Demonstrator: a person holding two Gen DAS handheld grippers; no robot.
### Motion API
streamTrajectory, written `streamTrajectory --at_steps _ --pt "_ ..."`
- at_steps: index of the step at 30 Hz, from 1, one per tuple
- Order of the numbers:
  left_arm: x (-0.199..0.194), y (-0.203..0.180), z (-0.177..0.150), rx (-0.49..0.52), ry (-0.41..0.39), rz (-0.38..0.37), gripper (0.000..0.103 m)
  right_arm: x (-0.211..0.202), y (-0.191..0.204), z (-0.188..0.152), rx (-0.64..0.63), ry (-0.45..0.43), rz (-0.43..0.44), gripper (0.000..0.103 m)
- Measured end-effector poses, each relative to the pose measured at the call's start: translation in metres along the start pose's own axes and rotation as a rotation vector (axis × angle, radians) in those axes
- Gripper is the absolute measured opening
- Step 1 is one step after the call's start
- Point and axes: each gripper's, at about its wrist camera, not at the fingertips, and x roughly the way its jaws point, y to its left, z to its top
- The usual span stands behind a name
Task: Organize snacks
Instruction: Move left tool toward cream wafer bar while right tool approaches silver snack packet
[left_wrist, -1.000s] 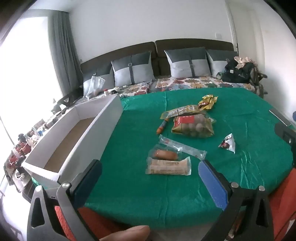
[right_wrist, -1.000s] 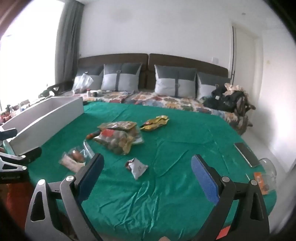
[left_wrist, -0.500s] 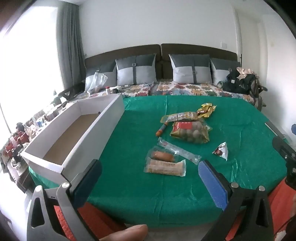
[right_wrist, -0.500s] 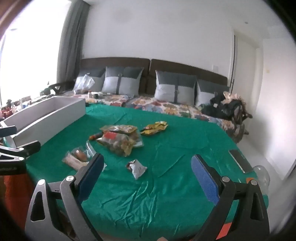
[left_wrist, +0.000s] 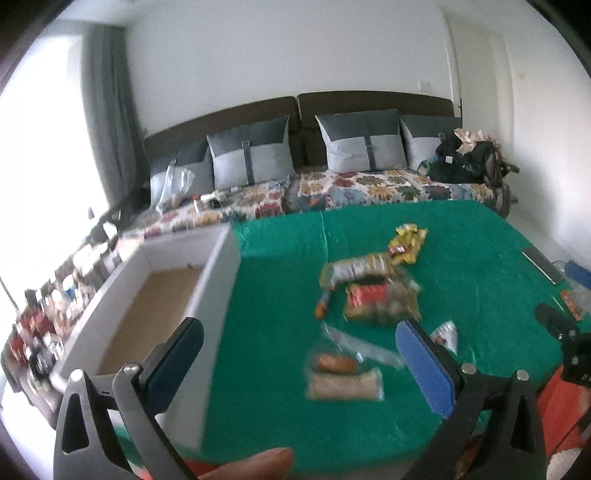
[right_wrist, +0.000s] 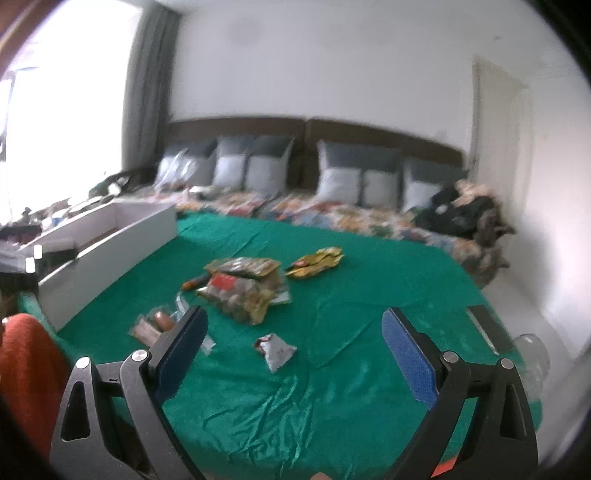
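A green tablecloth covers the table before me. On its left edge stands a white cardboard box, open on top. Snack packets lie scattered mid-cloth, right of the box and apart from it. My left gripper and right gripper both hover wide open, holding nothing.

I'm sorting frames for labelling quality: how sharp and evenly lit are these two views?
Left wrist: snack packets are motion-smeared, the window at left is blown out, fisheye bends the white box. Right wrist: whole scene softly blurred, pillows doubled, window glare top left; the gripper fingers stay crisp.
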Motion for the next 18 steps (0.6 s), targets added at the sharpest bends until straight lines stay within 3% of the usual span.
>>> streamTrajectory --at_steps 3,5,8,10,12,14,16,18 --pt "0.019 -0.005 0.018 -0.012 -0.013 0.009 0.103 0.015 -0.005 0.031 -0.084 0.018 0.005 0.097" --pt "0.036 -0.006 0.01 -0.115 0.015 -0.019 0.103 0.031 -0.007 0.041 -0.097 0.032 -0.003 0.097" --pt "0.066 -0.007 -0.037 -0.308 0.096 -0.039 0.103 0.045 -0.007 0.033 -0.017 0.03 -0.021 0.097" --pt "0.087 -0.011 -0.077 -0.363 0.168 -0.021 0.103 0.051 -0.007 0.01 0.085 0.023 -0.031 0.097" --pt "0.104 -0.02 -0.107 -0.298 0.231 -0.002 0.103 0.053 -0.005 -0.028 0.177 0.027 -0.076 0.097" --pt "0.112 -0.025 -0.117 -0.206 0.236 0.05 0.103 0.056 -0.003 -0.055 0.181 0.063 -0.069 0.097" --pt "0.116 -0.025 -0.116 -0.218 0.228 0.04 0.103 0.071 -0.004 -0.067 0.134 0.151 -0.055 0.097" --pt "0.122 -0.029 -0.114 -0.227 0.227 0.021 0.103 0.08 -0.016 -0.065 0.178 0.176 -0.065 0.097"
